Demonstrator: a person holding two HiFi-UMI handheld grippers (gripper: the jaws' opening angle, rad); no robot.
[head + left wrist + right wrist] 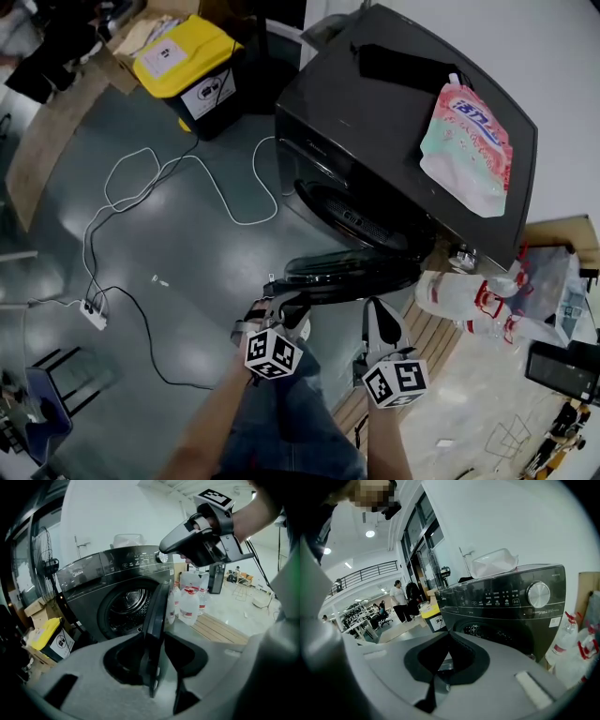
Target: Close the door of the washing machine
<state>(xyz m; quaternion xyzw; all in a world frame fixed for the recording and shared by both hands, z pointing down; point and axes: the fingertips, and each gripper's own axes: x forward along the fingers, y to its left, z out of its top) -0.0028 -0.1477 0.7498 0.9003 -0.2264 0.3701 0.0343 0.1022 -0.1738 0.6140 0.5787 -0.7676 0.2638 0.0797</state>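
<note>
The dark grey washing machine point(375, 122) stands with its round door point(352, 272) swung open toward me, the drum point(124, 604) showing behind it. My left gripper point(286, 302) reaches the door's free edge. In the left gripper view that edge point(157, 620) runs upright between the jaws, which are shut on it point(161, 686). My right gripper point(373, 306) hovers just right of the door and apart from it. Its jaws point(164, 545) taper together, shut and empty. In the right gripper view the control panel point(506, 599) fills the middle.
A pink-and-green detergent pouch point(466, 145) lies on the washer's top. Water bottles point(478, 300) and a wooden pallet point(431, 337) sit to the washer's right. A yellow-lidded bin point(187, 61), white cables point(187, 178) and a power strip point(94, 314) are on the floor at left.
</note>
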